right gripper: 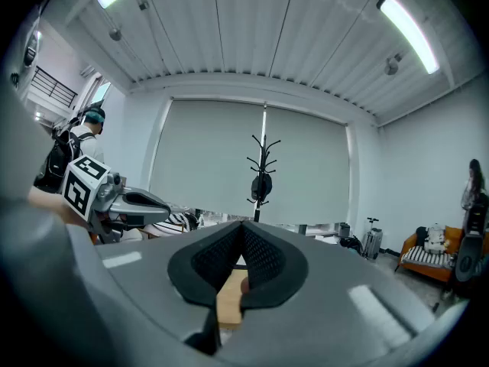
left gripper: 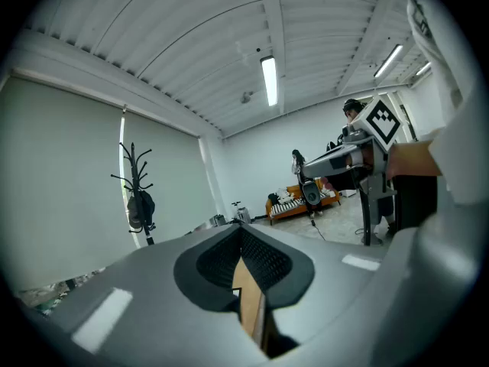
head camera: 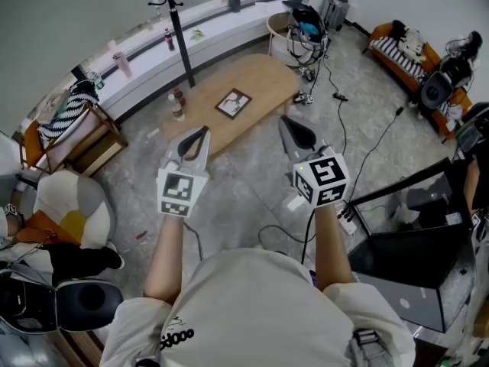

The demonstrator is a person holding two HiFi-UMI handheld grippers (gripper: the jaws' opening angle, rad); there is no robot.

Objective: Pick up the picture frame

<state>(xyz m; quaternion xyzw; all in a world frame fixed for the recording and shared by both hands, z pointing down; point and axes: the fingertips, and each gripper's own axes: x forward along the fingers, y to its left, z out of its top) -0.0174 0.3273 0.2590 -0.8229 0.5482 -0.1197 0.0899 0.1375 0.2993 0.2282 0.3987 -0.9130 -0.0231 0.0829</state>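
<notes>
A small dark picture frame (head camera: 233, 103) lies flat on the oval wooden table (head camera: 263, 79), near its middle. My left gripper (head camera: 200, 133) is held out in the air short of the table's near edge, shut with nothing in it. My right gripper (head camera: 289, 123) hovers to the right of it, also shut and empty, close to the table's near right edge. In the left gripper view the jaws (left gripper: 243, 228) meet at the tips, with a strip of table showing below them. The right gripper view shows the same closed jaws (right gripper: 243, 225) over the wood.
Two small bottles (head camera: 178, 105) stand on the table's left end. A black coat stand pole (head camera: 180, 40) rises behind the table. A bin (head camera: 284, 40), cables (head camera: 336, 128) on the floor, an orange sofa (head camera: 401, 52) far right, chairs (head camera: 72, 212) at left and a dark desk (head camera: 416, 243) at right surround the spot.
</notes>
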